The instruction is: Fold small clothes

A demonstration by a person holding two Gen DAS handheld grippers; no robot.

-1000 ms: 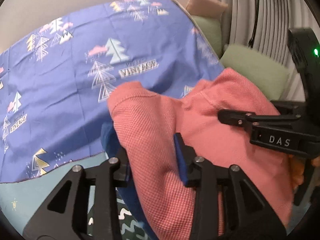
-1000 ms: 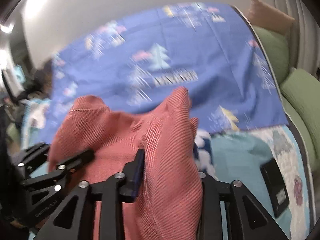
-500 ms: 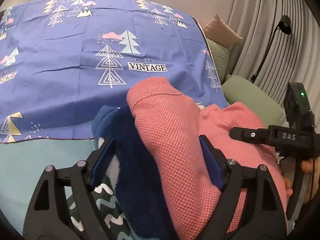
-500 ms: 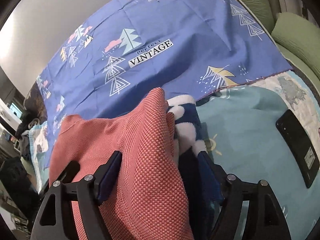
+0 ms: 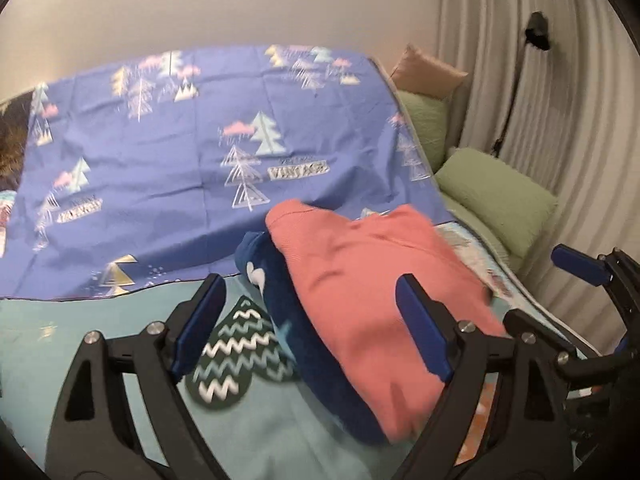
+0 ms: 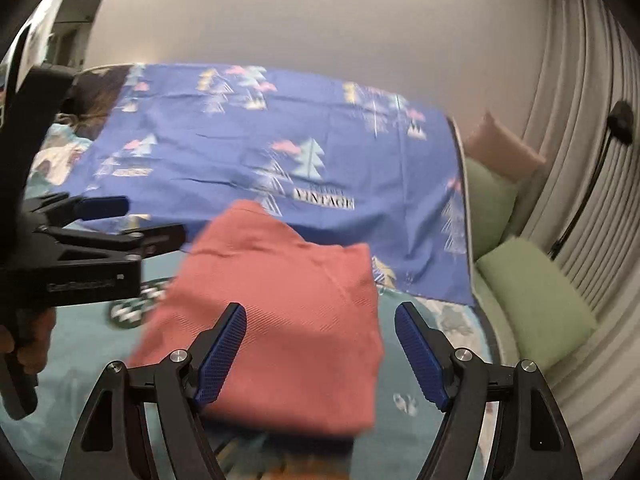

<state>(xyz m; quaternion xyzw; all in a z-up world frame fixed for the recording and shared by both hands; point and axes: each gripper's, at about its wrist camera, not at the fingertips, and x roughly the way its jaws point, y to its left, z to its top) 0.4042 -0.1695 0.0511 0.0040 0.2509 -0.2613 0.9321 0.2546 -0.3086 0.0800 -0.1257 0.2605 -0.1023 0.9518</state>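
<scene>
A folded salmon-pink knit garment lies on top of a navy garment with white marks, on the teal bedcover. My left gripper hangs above and in front of the pile, its jaws opening and its blue pads clear of the cloth. In the right wrist view the pink garment lies flat below my right gripper, which is open and touches nothing. Each gripper shows in the other's view: the right gripper at the right edge, the left gripper at the left.
A blue sheet printed with trees covers the far half of the bed. Green cushions and a tan pillow line the right side by a curtain. A dark green zigzag patch lies left of the pile. A hand holds the left gripper.
Both grippers were shut on the pink garment; they opened, let it go and drew back and up. The garment now lies folded on the navy one.
</scene>
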